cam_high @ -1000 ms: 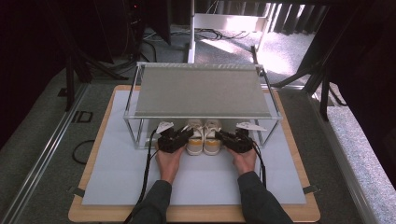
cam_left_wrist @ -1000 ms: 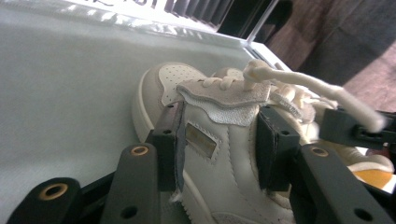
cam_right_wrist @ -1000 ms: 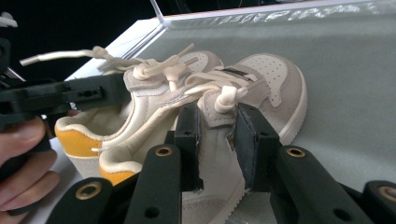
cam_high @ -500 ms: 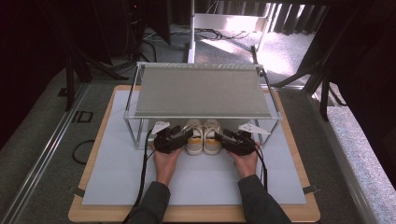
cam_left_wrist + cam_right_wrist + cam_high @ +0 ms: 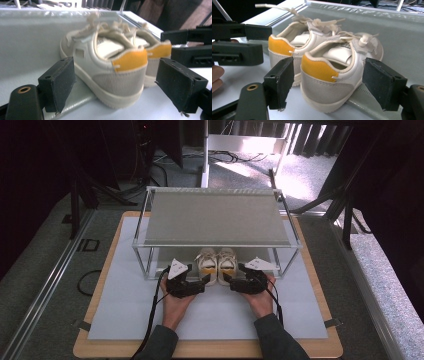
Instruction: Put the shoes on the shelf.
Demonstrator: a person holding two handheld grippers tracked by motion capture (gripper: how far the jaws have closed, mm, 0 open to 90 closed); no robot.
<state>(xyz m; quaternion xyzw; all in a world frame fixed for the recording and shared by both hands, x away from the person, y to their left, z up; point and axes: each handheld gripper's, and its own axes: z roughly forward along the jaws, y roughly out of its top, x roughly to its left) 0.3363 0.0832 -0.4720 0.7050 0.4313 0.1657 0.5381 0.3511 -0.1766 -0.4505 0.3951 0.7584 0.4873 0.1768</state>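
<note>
Now both my grippers stand open, jaws just widened, each straddling a heel without pressing: left gripper (image 5: pixel 204 281) behind the left shoe (image 5: pixel 207 265), right gripper (image 5: pixel 227 279) behind the right shoe (image 5: pixel 227 264). Toes point away, under the rack (image 5: pixel 215 245).

The pair of small white shoes (image 5: pixel 110 72) looked like smooth leather with matt orange suede-like heel tabs and cloth laces. The silver metal-framed rack (image 5: pixel 215 242) carried a dull grey shelf, perhaps textured. At six o'clock, the pale wooden board (image 5: pixel 210 351) appeared matt.
</note>
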